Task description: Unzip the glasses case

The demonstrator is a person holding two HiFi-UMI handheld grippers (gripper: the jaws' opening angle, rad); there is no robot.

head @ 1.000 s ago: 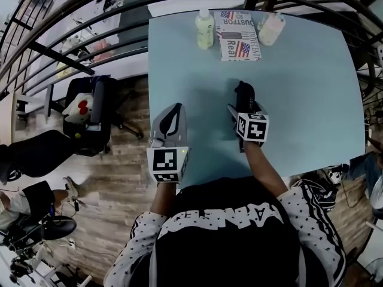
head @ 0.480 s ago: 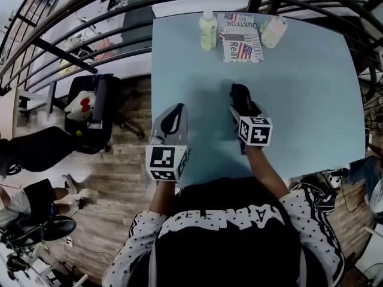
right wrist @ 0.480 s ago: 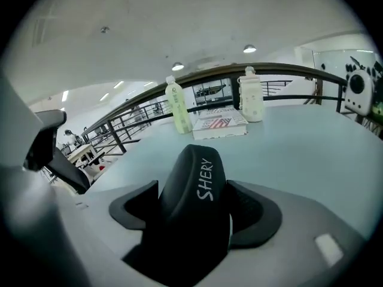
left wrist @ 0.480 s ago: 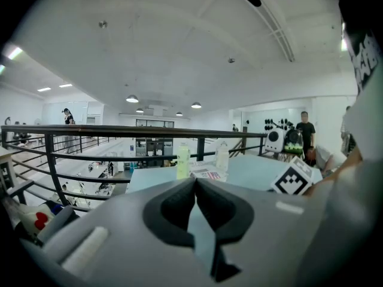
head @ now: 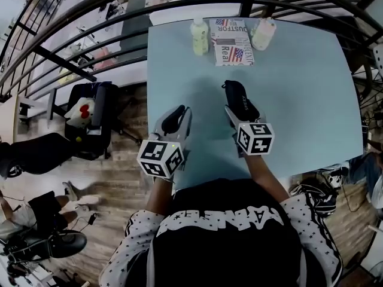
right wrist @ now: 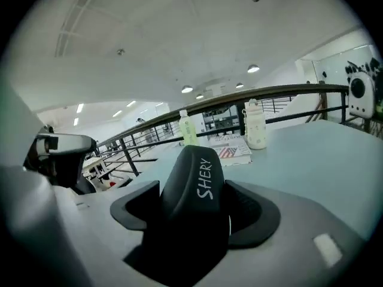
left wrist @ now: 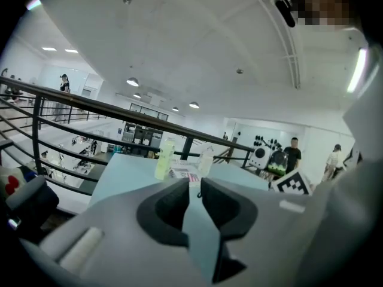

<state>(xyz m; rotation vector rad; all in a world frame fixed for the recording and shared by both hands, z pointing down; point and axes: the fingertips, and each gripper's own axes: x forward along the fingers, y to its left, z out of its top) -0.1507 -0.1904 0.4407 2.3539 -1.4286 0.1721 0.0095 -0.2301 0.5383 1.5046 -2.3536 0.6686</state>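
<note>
The black glasses case, printed SHERY, points away from me over the light blue table. My right gripper is shut on its near end; its jaws have just been closing, with the case between them. In the right gripper view the case fills the gap between the pads of the right gripper and sticks out ahead, above the table top. My left gripper hovers at the table's left front edge, apart from the case. In its own view the left gripper shows a narrow gap with nothing in it.
At the table's far edge stand a yellow-green bottle, a white bottle and a printed paper between them. A dark railing curves behind the table. An office chair sits on the wooden floor at left.
The right gripper has closed on the glasses case and risen with it. The left gripper has rolled and shifted slightly toward the middle.
</note>
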